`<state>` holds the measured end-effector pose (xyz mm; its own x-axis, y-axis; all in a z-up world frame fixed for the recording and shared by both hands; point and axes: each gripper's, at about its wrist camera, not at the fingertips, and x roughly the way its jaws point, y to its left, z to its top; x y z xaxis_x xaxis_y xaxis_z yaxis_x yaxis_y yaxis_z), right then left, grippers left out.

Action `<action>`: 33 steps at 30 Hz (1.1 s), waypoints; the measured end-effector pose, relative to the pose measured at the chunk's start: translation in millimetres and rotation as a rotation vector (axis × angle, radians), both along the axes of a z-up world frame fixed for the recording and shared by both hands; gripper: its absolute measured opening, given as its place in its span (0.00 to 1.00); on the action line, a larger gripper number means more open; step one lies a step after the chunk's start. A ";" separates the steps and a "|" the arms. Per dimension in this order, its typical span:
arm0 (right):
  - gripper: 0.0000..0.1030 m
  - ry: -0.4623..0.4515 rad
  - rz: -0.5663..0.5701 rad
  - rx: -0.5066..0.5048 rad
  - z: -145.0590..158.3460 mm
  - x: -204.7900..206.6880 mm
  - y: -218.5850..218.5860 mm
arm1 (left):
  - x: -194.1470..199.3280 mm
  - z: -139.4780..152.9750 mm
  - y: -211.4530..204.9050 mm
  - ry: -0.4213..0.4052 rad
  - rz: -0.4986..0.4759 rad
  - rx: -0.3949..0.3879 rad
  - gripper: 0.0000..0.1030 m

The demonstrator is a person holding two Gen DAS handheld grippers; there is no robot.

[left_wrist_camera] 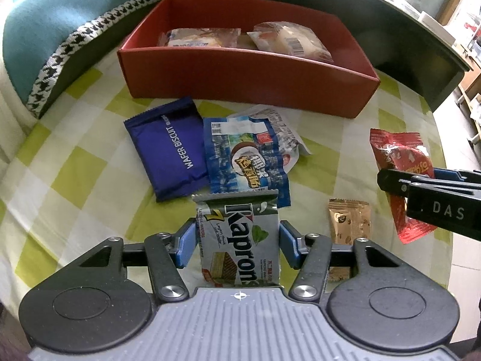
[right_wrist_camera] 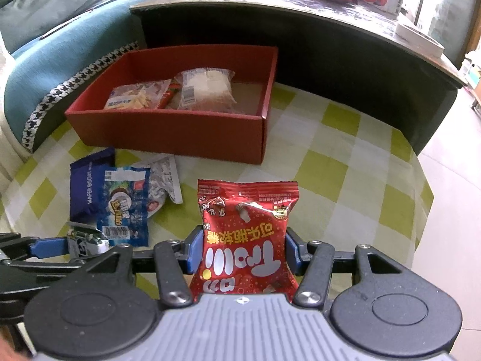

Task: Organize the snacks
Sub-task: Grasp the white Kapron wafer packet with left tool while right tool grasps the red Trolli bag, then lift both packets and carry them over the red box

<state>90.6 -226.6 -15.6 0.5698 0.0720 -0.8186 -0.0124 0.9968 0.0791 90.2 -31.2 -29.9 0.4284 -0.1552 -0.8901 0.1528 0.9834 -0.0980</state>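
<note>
Both tongs are clamped: the left gripper [left_wrist_camera: 237,240] on a Kapron wafer pack [left_wrist_camera: 239,240], the right gripper [right_wrist_camera: 243,251] on a red candy bag [right_wrist_camera: 246,234]. Each should probably lift clear before crossing to the far red box [left_wrist_camera: 240,81]. Only the left view shows the brown sachet [left_wrist_camera: 348,222] on the checked cloth [left_wrist_camera: 90,162]; the right view shows empty floor at the box's right end.

teal sofa [left_wrist_camera: 45,21], dark table [right_wrist_camera: 300,30], tiled floor [right_wrist_camera: 451,180]
</note>
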 end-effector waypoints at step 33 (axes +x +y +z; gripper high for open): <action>0.54 -0.089 0.025 0.008 24.0 19.0 10.3 | 30.0 40.0 8.7 -0.121 0.063 -0.051 0.63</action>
<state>109.6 -216.4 8.4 0.6379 0.0934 -0.7644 -0.0444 0.9954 0.0846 120.1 -22.4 10.1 0.5424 -0.1686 -0.8231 0.1048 0.9856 -0.1328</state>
